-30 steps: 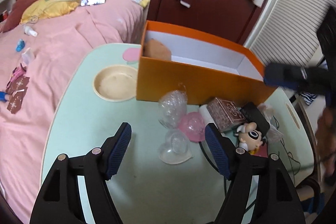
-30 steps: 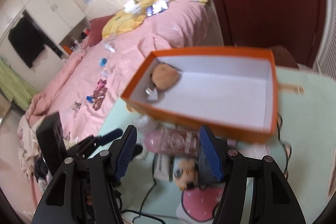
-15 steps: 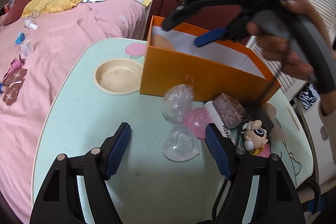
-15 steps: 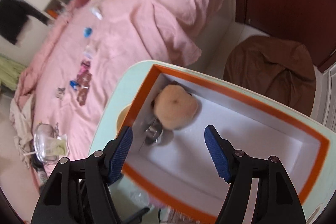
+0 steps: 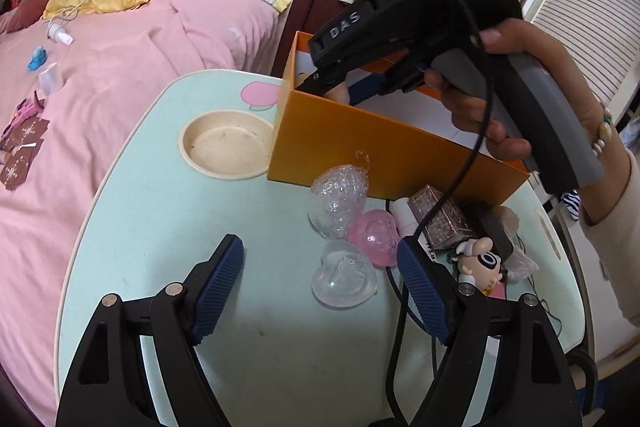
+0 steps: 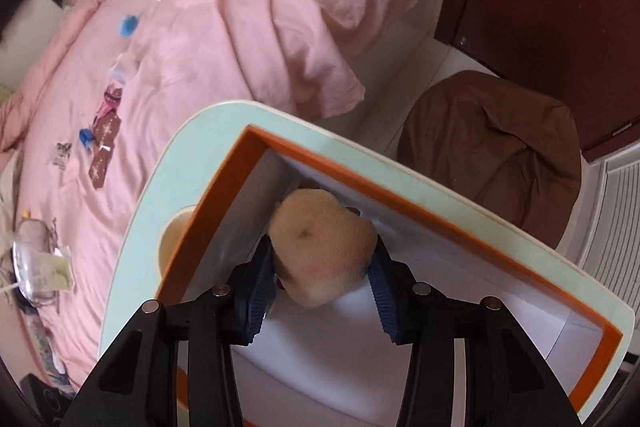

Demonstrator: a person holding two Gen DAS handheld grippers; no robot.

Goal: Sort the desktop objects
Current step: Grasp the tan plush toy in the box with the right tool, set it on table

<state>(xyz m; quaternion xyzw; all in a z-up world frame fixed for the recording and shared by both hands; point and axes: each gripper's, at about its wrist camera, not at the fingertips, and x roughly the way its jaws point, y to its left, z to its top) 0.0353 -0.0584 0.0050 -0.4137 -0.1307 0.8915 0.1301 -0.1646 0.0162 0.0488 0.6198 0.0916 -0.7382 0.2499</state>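
ribbed blue jaws of the right gripper (image 6: 322,269) pinch a fuzzy tan plush lump (image 6: 322,251) inside the orange cardboard box (image 6: 500,227); the left gripper (image 5: 320,283) gapes wide over a clear heart-shaped case (image 5: 344,279).

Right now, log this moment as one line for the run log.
right gripper: shut on plush toy inside orange box | left gripper: open, above table near clear heart case
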